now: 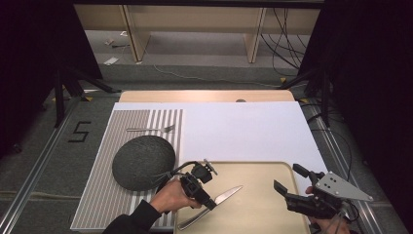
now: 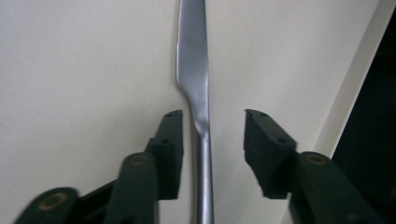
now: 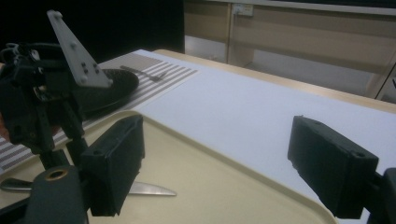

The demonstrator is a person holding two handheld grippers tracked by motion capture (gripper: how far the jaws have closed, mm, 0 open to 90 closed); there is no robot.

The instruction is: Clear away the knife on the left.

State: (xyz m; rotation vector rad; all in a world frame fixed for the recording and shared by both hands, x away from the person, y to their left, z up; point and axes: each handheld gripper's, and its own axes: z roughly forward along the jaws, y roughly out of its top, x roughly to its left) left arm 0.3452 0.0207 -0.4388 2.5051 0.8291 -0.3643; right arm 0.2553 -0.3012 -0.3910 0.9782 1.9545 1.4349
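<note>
While the knife (image 1: 210,208) lies flat on the beige tray (image 1: 263,170), near the tray's front-left corner with its blade aimed toward the middle, no grip has been made on it. The left gripper (image 1: 208,200) stands right over the neck of the knife, jaws spread, one on each side of the metal where handle meets blade; the left gripper view shows clear gaps between the knife (image 2: 198,116) and both jaws. So the approach looks finished, and closing and lifting are left, as I judge it. The right gripper (image 1: 287,183) hovers over the tray's right edge, jaws wide apart and holding nothing. To the left of the tray, a striped placemat (image 1: 97,195) carries a dark round plate (image 1: 143,161) with a fork (image 1: 151,129) beyond it toward the mat's far edge. If the knife is meant to join that setting, the whole carry and placing remain. A white sheet (image 1: 243,131) covers the table behind the tray.
</note>
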